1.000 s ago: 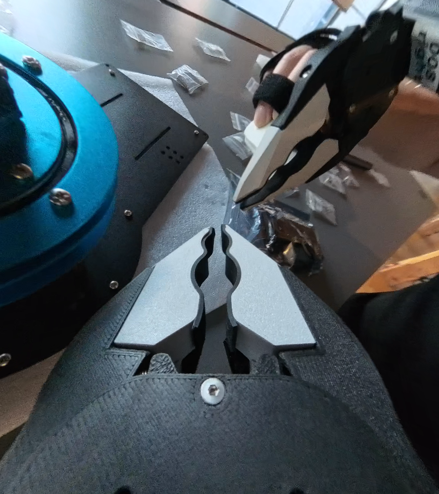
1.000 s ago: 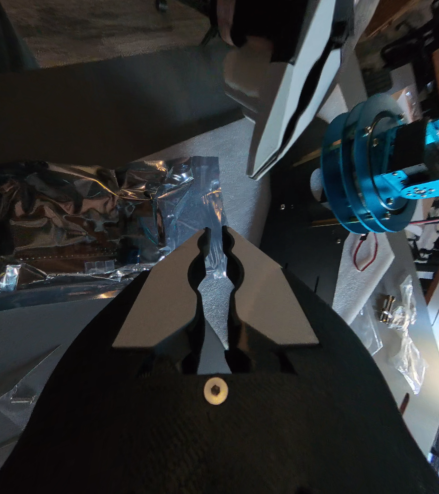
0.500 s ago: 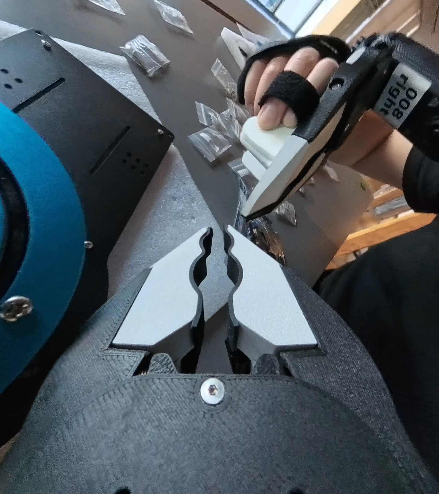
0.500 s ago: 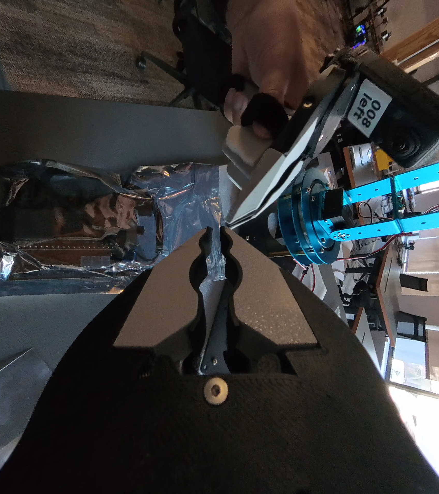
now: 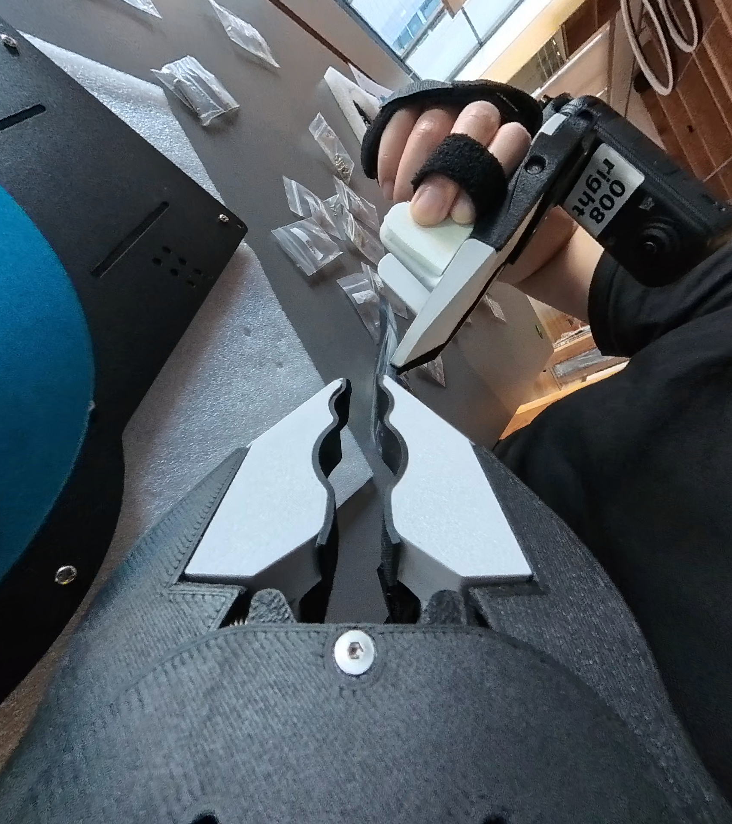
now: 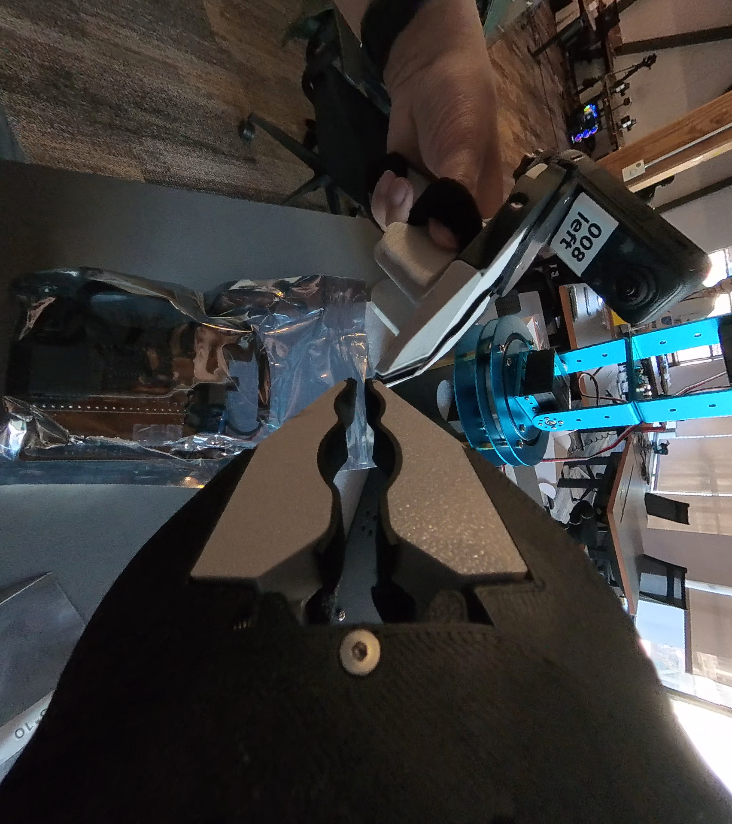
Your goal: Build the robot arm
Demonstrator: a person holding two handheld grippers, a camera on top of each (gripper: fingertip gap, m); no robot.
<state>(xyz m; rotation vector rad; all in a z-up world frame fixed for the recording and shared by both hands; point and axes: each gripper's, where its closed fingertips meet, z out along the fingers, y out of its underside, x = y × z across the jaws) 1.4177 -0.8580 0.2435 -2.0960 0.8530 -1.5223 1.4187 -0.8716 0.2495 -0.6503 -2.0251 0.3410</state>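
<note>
Centre frame in both wrist views, two grippers meet tip to tip over a shiny bag.

Left gripper (image 5: 365,389) has its fingers slightly apart, empty; right gripper (image 6: 358,385) likewise shows a narrow gap, the silvery bag (image 6: 167,370) (left of centre) reaching between its tips, though grip is unclear. Blue disc mount (image 6: 495,392) sits right, on a black plate (image 5: 101,214).
</note>
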